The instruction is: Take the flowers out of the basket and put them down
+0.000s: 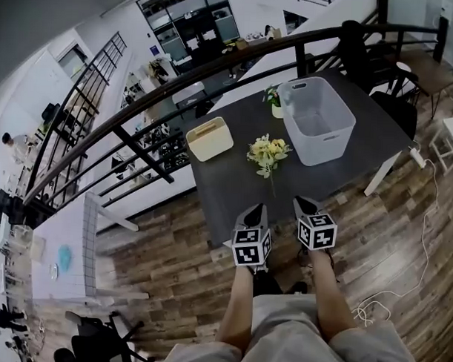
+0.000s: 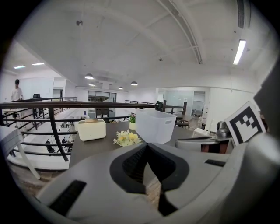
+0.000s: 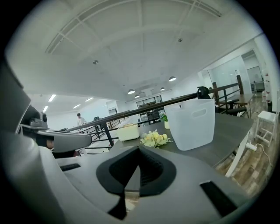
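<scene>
A bunch of yellow and white flowers [image 1: 268, 152] lies on the dark table [image 1: 230, 188], just left of the empty white basket [image 1: 328, 147]. Both grippers hover at the table's near edge, short of the flowers' stem. My left gripper [image 1: 257, 209] is shut with nothing in it, and my right gripper [image 1: 306, 201] beside it is shut and empty too. In the left gripper view the closed tips [image 2: 147, 143] point at the flowers [image 2: 126, 138] and the basket [image 2: 153, 127]. The right gripper view shows its closed tips [image 3: 138, 146] below the flowers [image 3: 154, 138] and the basket [image 3: 192, 124].
A cream box [image 1: 209, 137] stands on the table left of the flowers, and a small potted plant [image 1: 274, 100] sits behind the basket. A dark railing [image 1: 140, 110] runs behind the table. A white power strip [image 1: 419, 155] lies off the right corner. Dark chairs stand at the far right.
</scene>
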